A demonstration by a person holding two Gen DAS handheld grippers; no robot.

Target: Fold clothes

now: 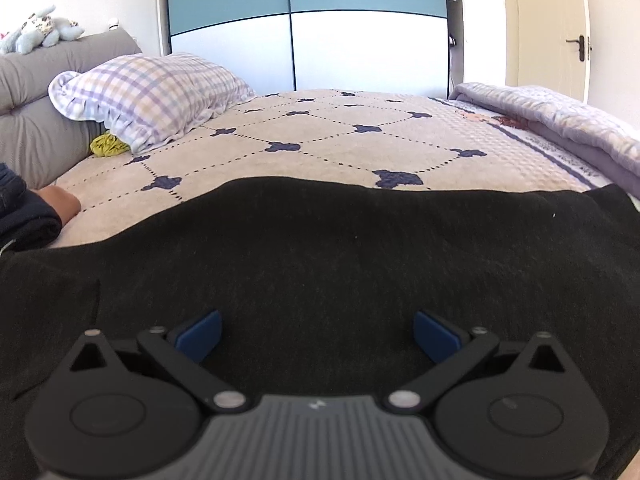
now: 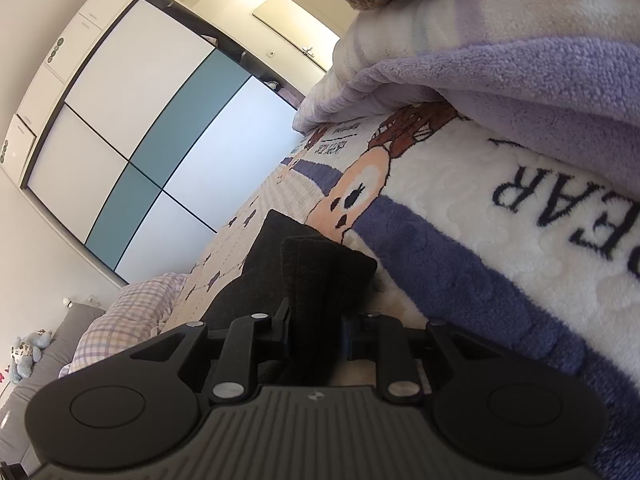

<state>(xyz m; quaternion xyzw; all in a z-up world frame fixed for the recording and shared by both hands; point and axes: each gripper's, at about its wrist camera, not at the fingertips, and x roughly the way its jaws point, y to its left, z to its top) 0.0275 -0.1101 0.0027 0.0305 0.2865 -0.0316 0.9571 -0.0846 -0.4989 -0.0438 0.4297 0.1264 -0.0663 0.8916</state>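
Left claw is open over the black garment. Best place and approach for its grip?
Take the far edge of the black garment, where it ends against the patterned bedspread. Under the left claw the cloth lies flat, nothing to pinch. Come in low along the bed so one finger slips under. The right claw already holds a bunched corner.

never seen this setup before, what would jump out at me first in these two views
The black garment fills the lower half of the left wrist view, spread over the patterned bedspread, with the left gripper open above it. In the right wrist view the right gripper pinches a fold of that cloth, beside a purple and white bear blanket. Behind stands a wardrobe banded in teal.
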